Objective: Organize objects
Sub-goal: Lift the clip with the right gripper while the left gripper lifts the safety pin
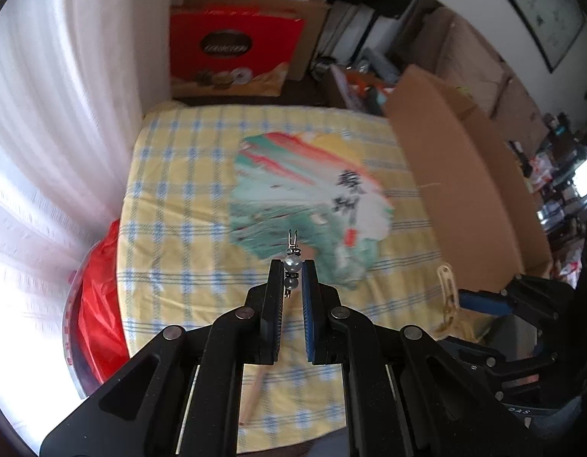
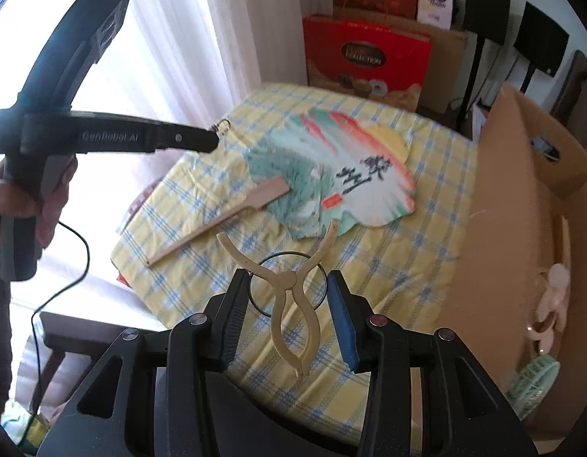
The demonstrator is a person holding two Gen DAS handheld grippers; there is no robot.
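On the bench (image 2: 438,175) I count one painted fan (image 2: 331,175), one beige hair clip (image 2: 293,297) and one black ring (image 2: 289,285). One pearl hairpin (image 1: 293,264) is also there. There are two tongs: left (image 1: 292,266), right (image 2: 289,285).

The hairpin (image 1: 293,266) has glossy pearl-like beads and thin shiny metal ends, and it sits between the matt black plastic fingers of the left gripper (image 1: 292,269), one of which has a blue rubber-like pad. The tablecloth (image 2: 426,160) is woven cloth in yellow and blue checks with soft wrinkles, and on it lies a fan (image 2: 331,167) of smooth printed paper with a plain pale wooden handle. The hair clip (image 2: 289,285) looks like smooth beige plastic, the ring (image 2: 255,304) under it like thin dark wire, and the big box (image 2: 503,209) is matt brown cardboard.
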